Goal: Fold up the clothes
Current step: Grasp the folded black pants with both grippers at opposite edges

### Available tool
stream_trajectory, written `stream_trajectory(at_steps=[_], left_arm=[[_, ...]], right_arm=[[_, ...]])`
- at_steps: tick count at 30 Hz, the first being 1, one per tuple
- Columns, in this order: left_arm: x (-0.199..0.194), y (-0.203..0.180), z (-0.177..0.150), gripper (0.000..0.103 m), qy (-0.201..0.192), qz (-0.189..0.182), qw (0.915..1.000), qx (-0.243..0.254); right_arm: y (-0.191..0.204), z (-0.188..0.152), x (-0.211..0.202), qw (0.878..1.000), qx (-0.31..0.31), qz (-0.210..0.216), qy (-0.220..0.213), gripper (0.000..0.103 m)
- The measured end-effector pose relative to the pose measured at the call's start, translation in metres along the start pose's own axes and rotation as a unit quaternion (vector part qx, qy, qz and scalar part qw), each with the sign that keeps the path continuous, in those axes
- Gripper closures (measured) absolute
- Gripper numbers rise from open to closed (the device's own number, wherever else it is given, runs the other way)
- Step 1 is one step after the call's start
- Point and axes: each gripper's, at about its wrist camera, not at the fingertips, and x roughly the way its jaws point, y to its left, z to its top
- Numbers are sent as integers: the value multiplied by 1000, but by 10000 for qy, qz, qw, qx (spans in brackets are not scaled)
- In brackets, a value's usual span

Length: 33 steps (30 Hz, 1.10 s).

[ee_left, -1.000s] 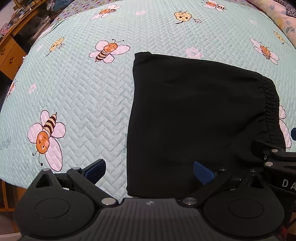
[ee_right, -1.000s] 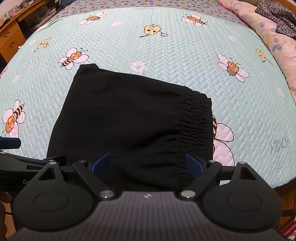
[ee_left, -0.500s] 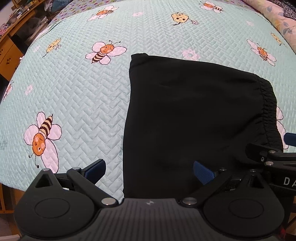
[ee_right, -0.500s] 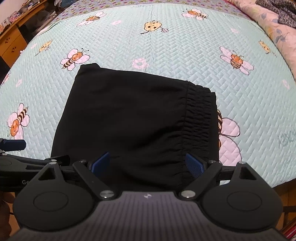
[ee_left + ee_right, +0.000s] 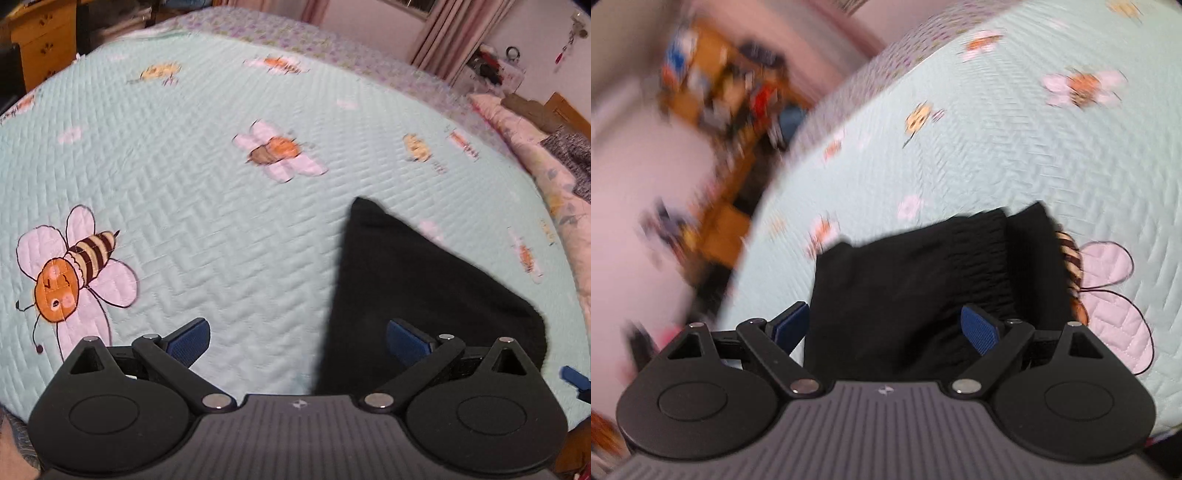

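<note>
Folded black garment (image 5: 908, 288) on bee quilt (image 5: 221, 229). Left claw (image 5: 295, 338) and right claw (image 5: 884, 326): both released, empty. Risk: snagging loosens fold.

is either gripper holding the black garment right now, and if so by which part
Nothing is held. The left gripper and right gripper both stand open above the folded black garment, pads clear of the cloth.
</note>
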Motion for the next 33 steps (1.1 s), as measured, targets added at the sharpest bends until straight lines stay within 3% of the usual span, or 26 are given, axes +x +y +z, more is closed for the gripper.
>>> stream_trajectory(at_steps=[3, 6, 11, 14, 17, 21, 27, 33], left_arm=[[24, 9, -2, 2, 70, 7, 9996, 280], [50, 15, -3, 3, 288, -92, 9989, 353], [74, 34, -2, 1, 481, -1028, 9933, -234], [82, 44, 4, 1, 585, -1564, 9848, -488], [93, 41, 9, 1, 844, -2103, 9729, -454], [110, 29, 15, 1, 1103, -2480, 9618, -345], [132, 9, 26, 1, 1379, -2880, 9476, -66], [156, -25, 23, 1, 1822, -3550, 9165, 292]], right_arm=[[-43, 5, -6, 9987, 423, -82, -271, 13], [-69, 5, -1, 9978, 572, -261, -197, 12], [-96, -3, 26, 9958, 795, 31, 443, 12], [-104, -8, 40, 9935, 879, 173, 695, 11], [-113, -7, 48, 9897, 1062, 536, 798, 0], [-113, 3, 59, 9843, 1120, 902, 1026, 0], [-98, 10, 70, 9840, 800, 934, 1292, 0], [-92, 14, 75, 9809, 869, 1011, 1415, 0]])
